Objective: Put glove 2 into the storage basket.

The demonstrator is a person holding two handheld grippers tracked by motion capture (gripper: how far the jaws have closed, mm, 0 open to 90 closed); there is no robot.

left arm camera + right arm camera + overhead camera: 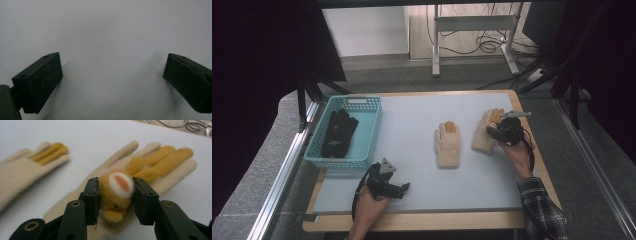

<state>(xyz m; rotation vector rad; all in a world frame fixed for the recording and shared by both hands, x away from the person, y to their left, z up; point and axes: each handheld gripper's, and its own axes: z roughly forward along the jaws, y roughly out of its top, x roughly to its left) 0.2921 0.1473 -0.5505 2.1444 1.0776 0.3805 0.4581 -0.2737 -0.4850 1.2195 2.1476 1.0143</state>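
Cream wool glove lies at the desk's right; the right gripper seems clamped on its orange animal patch. Left gripper rests open. Next: lift toward the blue basket.

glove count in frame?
3. Black glove in the teal basket; one cream glove mid-table; another cream glove to its right, pinched by the right gripper. More may hide under the black one.

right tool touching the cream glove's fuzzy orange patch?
Touching. Right gripper view: right tool has both jaws pressed against the fuzzy orange patch on the cream knit glove.
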